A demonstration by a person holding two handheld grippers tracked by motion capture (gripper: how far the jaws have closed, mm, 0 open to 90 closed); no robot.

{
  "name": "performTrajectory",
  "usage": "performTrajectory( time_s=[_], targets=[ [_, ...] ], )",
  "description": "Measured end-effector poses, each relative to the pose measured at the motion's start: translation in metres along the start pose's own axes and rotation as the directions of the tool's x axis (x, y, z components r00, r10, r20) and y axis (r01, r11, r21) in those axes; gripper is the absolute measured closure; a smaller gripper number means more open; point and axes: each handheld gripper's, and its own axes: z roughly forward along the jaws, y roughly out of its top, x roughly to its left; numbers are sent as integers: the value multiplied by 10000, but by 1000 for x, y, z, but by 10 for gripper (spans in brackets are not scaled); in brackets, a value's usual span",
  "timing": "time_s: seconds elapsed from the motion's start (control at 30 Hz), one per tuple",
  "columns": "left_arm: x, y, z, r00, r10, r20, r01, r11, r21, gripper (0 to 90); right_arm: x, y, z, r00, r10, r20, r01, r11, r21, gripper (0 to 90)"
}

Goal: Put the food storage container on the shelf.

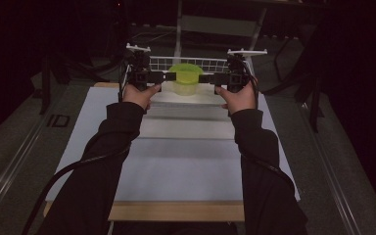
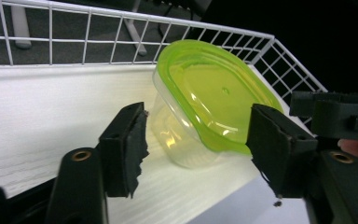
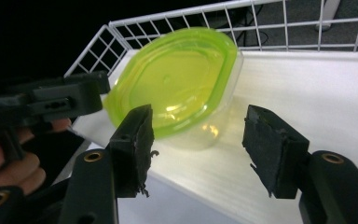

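Left tool (image 1: 157, 77) jaws wide apart, nothing held, tips just short of container's left side. Right tool (image 1: 206, 78) same, jaws wide, empty, just off container's right side. Both face inward toward container, one per hand, sleeves dark.

Container (image 1: 184, 78) = clear plastic tub w/ green lid (image 2: 216, 91), lid on. Sits on white shelf board (image 2: 51, 107), which lies at far end of table (image 1: 176, 166), between the two tools. White wire rack (image 2: 121, 28) runs right behind container and wraps the board's corners.

In left tool view, container between the jaws, beyond the tips, no contact; right tool visible past container. In right tool view (image 3: 198, 128) same, left tool and fingers (image 3: 14, 163) past container.
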Motion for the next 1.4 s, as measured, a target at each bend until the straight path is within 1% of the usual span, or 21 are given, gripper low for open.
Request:
performTrajectory(
  time_s=[0.03, 0.07, 0.2, 0.3, 0.47, 0.5, 0.53, 0.57, 0.63, 0.73, 0.77, 0.8, 0.87, 0.93, 0.97, 1.07, 1.1, 1.13, 1.23, 1.33, 1.4],
  targets=[
    [0, -1, -2, 10000, 83, 55, -82, 10000, -50, 357, 0, 0, 0, 10000, 0, 0, 0, 10000, 0, 416],
    [0, -2, -4, 9992, 232, 327, -229, 9997, -116, 276, 0, -2, -3, 9999, -125, 62, 125, 9999, -13, 411],
    [-1, -5, -12, 9979, 471, 443, -473, 9989, 34, 177, 2, -7, -8, 9991, -422, 79, 422, 9991, -13, 377],
    [-3, -9, -21, 9956, 619, 700, -600, 9978, -283, 152, 5, -9, -11, 9977, -671, 108, 672, 9977, -84, 365],
    [-11, -22, -30, 9821, 1341, 1325, -1240, 9889, -818, 63, 10, -16, -17, 9950, -983, -151, 981, 9951, -135, 277],
    [-13, -29, -33, 9796, 1376, 1464, -1243, 9876, -962, 21, 13, -20, -19, 9905, -1342, -315, 1339, 9909, -108, 258],
    [-13, -29, -33, 9796, 1376, 1464, -1243, 9876, -962, 21, 13, -20, -19, 9905, -1342, -315, 1339, 9909, -108, 258],
    [-13, -33, -34, 9770, 1401, 1608, -1251, 9871, -995, 21, 17, -24, -19, 9856, -1689, -121, 1689, 9856, -25, 252],
    [-15, -40, -36, 9730, 1582, 1680, -1429, 9847, -998, 21, 18, -26, -19, 9828, -1836, -181, 1837, 9830, 25, 249],
    [-18, -47, -40, 9654, 1974, 1707, -1831, 9784, -960, 21, 26, -33, -19, 9756, -2192, -126, 2193, 9756, 69, 234],
    [-19, -49, -41, 9630, 2071, 1726, -1935, 9767, -924, 21, 31, -39, -20, 9689, -2473, -65, 2473, 9689, 46, 233],
    [-21, -55, -45, 9571, 2255, 1818, -2095, 9724, -1028, 21, 31, -39, -20, 9689, -2473, -65, 2473, 9689, 46, 233],
    [-25, -60, -49, 9524, 2488, 1762, -2324, 9665, -1086, 21, 37, -47, -19, 9614, -2748, -123, 2749, 9614, 79, 233],
    [-27, -62, -50, 9496, 2591, 1762, -2428, 9639, -1088, 21, 39, -50, -19, 9599, -2800, -118, 2801, 9599, 91, 233],
    [-31, -67, -55, 9422, 2844, 1771, -2673, 9568, -1146, 21, 40, -57, -19, 9569, -2893, -271, 2895, 9571, 65, 233],
    [-35, -75, -61, 9290, 3210, 1842, -3008, 9448, -1295, 21, 41, -67, -20, 9543, -2960, -411, 2961, 9551, -41, 226],
    [-35, -75, -61, 9290, 3210, 1842, -3008, 9448, -1295, 22, 41, -67, -20, 9543, -2960, -411, 2961, 9551, -41, 226],
    [-36, -81, -64, 9221, 3370, 1899, -3149, 9391, -1373, 22, 41, -71, -20, 9538, -2967, -463, 2968, 9549, -63, 224],
    [-37, -90, -65, 9123, 3502, 2125, -3254, 9347, -1432, 22, 40, -86, -21, 9462, -3205, -454, 3211, 9470, 59, 215],
    [-38, -100, -65, 8999, 3800, 2138, -3562, 9236, -1419, 22, 37, -96, -23, 9428, -3307, -414, 3311, 9436, 23, 215],
    [-37, -107, -64, 8970, 3855, 2163, -3625, 9215, -1392, 22, 35, -103, -25, 9397, -3406, -309, 3407, 9402, -25, 215]
  ],
)
